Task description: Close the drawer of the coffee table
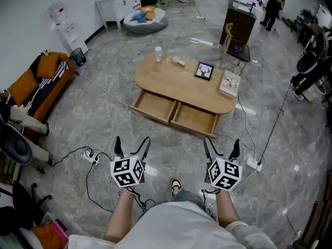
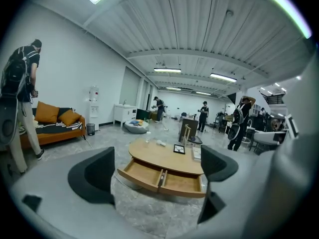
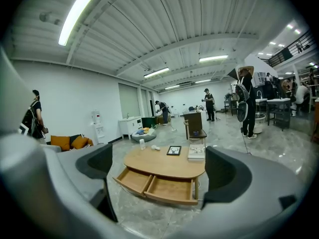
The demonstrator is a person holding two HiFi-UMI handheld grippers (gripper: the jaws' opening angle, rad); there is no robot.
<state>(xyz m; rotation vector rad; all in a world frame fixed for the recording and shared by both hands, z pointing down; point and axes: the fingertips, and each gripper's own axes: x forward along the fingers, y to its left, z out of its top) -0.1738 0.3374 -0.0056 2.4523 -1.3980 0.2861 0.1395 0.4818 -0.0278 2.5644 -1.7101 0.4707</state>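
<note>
You held the left gripper (image 1: 132,146) and right gripper (image 1: 221,148) low in the frame, both wide open and empty. At centre, both drawers (image 1: 154,106) of the coffee table (image 1: 176,84) stood pulled out.

Pale wooden coffee table (image 1: 176,84) and drawers (image 1: 154,106), grey veined floor (image 1: 104,123), orange sofa (image 1: 23,87).

White shirt (image 1: 171,223); black-jawed hand-held grippers (image 1: 132,140) (image 1: 222,140), black-and-white marker cubes (image 1: 127,171) (image 1: 224,174)

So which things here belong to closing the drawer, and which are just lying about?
For the job: coffee table, open left drawer, open right drawer, left tongs and right tongs, both open and empty.

Lying about: picture frame, book, clear container, power strip, orange sofa.
</note>
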